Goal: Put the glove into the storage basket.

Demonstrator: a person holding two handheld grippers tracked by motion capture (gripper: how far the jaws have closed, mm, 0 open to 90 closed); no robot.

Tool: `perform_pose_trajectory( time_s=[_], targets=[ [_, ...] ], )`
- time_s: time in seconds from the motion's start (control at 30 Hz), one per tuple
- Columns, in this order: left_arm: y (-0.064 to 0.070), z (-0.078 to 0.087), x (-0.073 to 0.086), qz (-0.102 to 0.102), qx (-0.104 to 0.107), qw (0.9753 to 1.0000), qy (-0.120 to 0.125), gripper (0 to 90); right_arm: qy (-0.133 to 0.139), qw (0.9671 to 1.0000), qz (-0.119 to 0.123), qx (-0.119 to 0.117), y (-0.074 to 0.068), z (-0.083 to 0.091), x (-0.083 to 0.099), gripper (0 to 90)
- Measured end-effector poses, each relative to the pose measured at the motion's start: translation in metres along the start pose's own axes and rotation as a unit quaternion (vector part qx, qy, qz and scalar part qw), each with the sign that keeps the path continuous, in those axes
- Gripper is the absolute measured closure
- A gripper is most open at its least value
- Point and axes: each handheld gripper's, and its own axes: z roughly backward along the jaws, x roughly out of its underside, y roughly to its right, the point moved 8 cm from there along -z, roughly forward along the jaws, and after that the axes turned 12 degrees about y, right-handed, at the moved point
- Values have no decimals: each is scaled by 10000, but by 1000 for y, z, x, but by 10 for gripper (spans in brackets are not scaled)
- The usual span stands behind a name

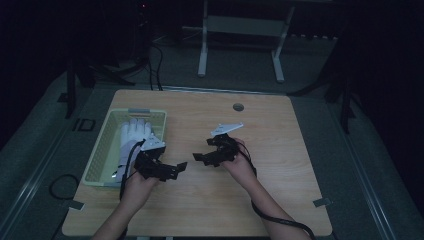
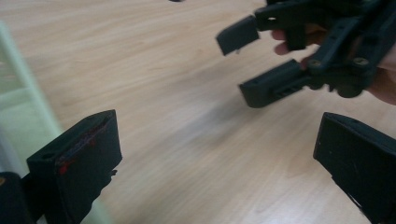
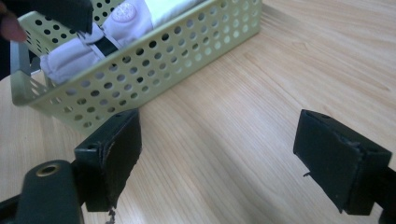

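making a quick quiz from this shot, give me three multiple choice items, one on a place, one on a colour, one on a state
1. Where is the white glove?
A. in the basket
B. on the bare table
C. in the right gripper

2. What colour is the basket?
A. red
B. pale green
C. black

3. How do the right gripper jaws stand?
A. shut on the glove
B. shut on nothing
C. open

Key: 1 A, the glove lies inside the basket walls; 2 B, its perforated wall is pale green; 3 C, bare table shows between the jaws.
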Motion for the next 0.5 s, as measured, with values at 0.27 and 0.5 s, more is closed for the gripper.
perform_pose_trajectory(
  time_s=[0.27,0.5],
  targets=[
    [28,-17,14,-89,330,9994,-65,11,-19,10000,40,-59,6,11,20,153],
    [49,-31,27,-132,704,9974,-81,11,-93,9999,64,-35,14,22,38,152]
  ],
)
